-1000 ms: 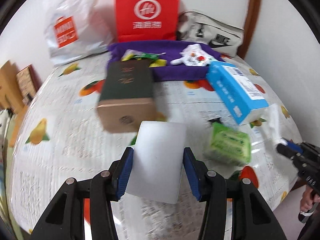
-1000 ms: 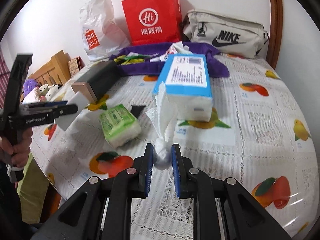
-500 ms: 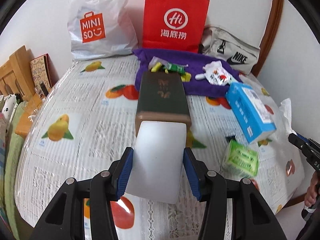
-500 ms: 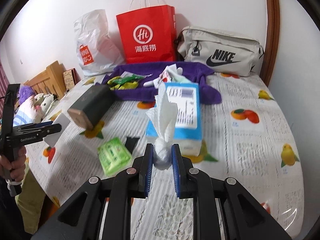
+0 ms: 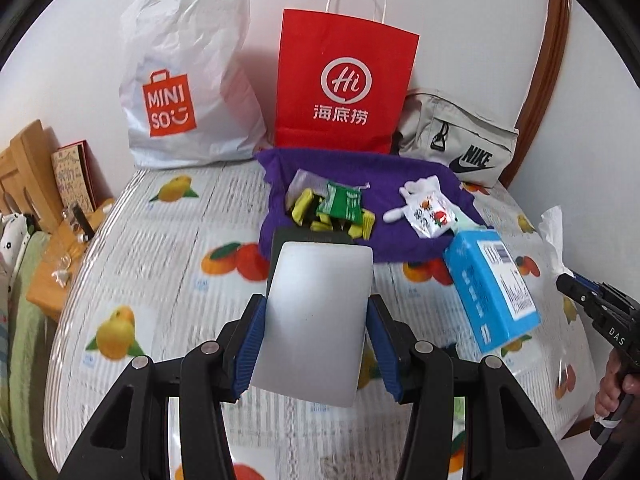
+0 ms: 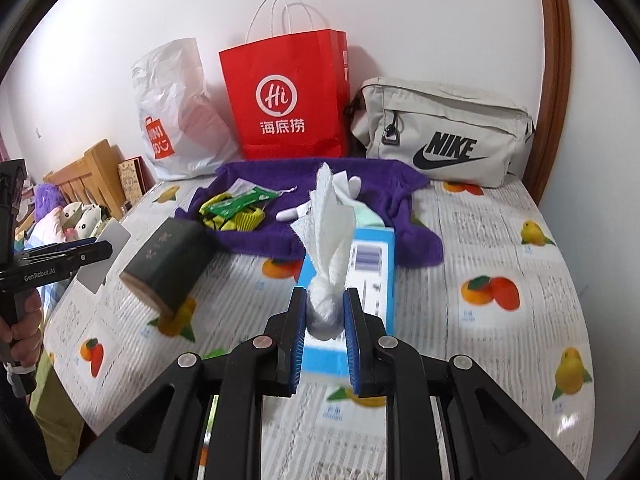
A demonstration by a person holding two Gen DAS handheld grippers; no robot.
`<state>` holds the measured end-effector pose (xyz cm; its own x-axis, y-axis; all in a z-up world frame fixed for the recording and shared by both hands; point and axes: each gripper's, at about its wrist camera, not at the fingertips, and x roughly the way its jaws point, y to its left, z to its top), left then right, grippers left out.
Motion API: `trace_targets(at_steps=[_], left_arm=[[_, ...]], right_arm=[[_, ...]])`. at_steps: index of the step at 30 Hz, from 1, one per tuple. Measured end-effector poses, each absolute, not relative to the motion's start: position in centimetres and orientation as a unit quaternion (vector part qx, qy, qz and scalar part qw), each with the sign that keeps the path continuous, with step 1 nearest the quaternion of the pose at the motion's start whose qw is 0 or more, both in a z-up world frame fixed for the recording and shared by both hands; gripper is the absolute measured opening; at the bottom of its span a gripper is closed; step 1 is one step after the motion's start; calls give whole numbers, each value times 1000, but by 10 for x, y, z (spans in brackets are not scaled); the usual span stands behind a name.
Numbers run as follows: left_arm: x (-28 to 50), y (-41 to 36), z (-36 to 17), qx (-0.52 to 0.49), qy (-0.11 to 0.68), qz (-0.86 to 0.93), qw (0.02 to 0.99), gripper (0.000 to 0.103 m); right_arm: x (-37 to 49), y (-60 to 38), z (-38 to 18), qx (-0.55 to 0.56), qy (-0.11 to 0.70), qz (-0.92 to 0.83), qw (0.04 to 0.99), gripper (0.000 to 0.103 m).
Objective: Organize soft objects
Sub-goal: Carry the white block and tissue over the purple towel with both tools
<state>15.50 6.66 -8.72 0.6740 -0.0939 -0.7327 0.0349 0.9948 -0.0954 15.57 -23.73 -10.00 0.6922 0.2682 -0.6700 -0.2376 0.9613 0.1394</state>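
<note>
My left gripper point(image 5: 316, 308) is shut on a flat white soft pad point(image 5: 320, 272), held above the fruit-print bedspread point(image 5: 160, 248). The pad hides most of a dark green box point(image 6: 168, 268) behind it. My right gripper point(image 6: 325, 300) is shut on the twisted end of a white tissue point(image 6: 328, 216), which fans out upward, above a blue tissue box point(image 6: 372, 264). In the left wrist view the right gripper point(image 5: 564, 280) and its tissue point(image 5: 554, 232) show at the right edge. A purple towel point(image 5: 360, 168) at the back holds snack packets point(image 5: 340, 204) and a small white toy point(image 5: 428, 208).
Against the wall stand a white Miniso bag point(image 5: 180, 80), a red paper bag point(image 5: 344, 88) and a beige Nike bag point(image 6: 444, 136). A wooden headboard point(image 6: 88, 176) and plush toys point(image 6: 80, 216) lie left of the bed. A wooden door frame point(image 6: 556, 80) rises on the right.
Both grippers have risen and drawn back from the bedspread, each keeping its hold. The green tissue pack has dropped out of both views and more of the wall and bags shows.
</note>
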Motion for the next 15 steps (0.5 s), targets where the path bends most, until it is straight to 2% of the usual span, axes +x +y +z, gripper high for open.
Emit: trace_targets(at_steps=[15], left_arm=[[228,61,-87,-38,412,-25,910,49]], right_arm=[[237,-251,-99,28,370,135,919,18]])
